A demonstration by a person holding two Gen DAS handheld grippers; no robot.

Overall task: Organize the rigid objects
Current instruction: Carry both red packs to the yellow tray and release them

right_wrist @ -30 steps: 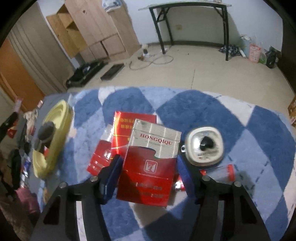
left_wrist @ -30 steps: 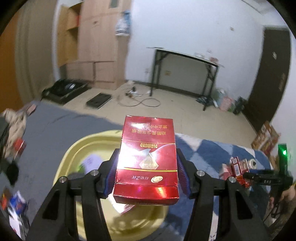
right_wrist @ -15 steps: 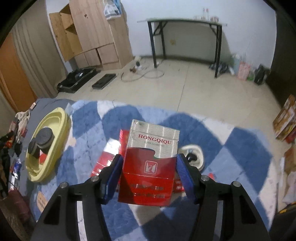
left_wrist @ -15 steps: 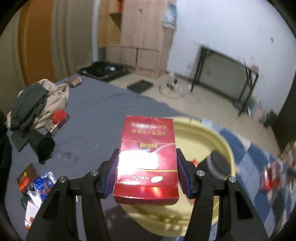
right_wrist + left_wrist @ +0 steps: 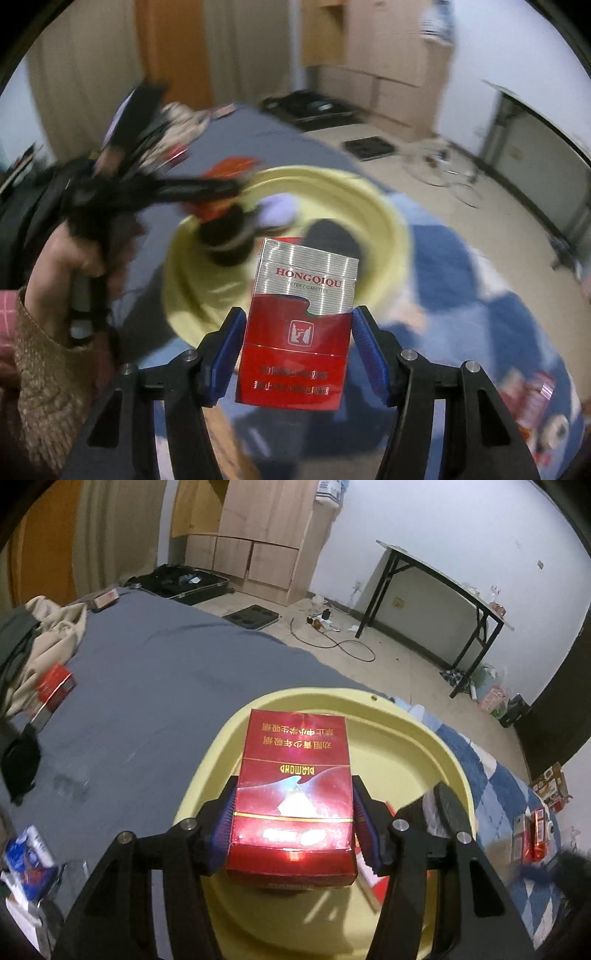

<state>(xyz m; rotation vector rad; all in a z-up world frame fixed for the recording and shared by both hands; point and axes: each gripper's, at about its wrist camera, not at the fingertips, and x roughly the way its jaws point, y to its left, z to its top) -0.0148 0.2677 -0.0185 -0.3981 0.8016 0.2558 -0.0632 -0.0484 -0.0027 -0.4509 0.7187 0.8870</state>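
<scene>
left gripper (image 5: 293,823) pinching glossy red cardboard pack (image 5: 293,794), right above round yellow plastic basin (image 5: 406,753); right gripper (image 5: 295,347) clamping silver-red pack (image 5: 299,332), short of basin.

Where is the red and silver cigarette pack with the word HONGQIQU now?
The red and silver HONGQIQU pack is in the right wrist view, centre, held between the right gripper's blue pads, before the yellow tray.

A lived-in room of a home, most likely a bedroom: a grey bedsheet (image 5: 147,686) spreads across the near surface with crumpled clothes (image 5: 33,635) at its left. Far off stands a pale wooden wardrobe (image 5: 255,542), an open black suitcase (image 5: 184,585) on the tiled floor (image 5: 399,664), and a black-legged folding table (image 5: 436,590) against the white wall.
</scene>
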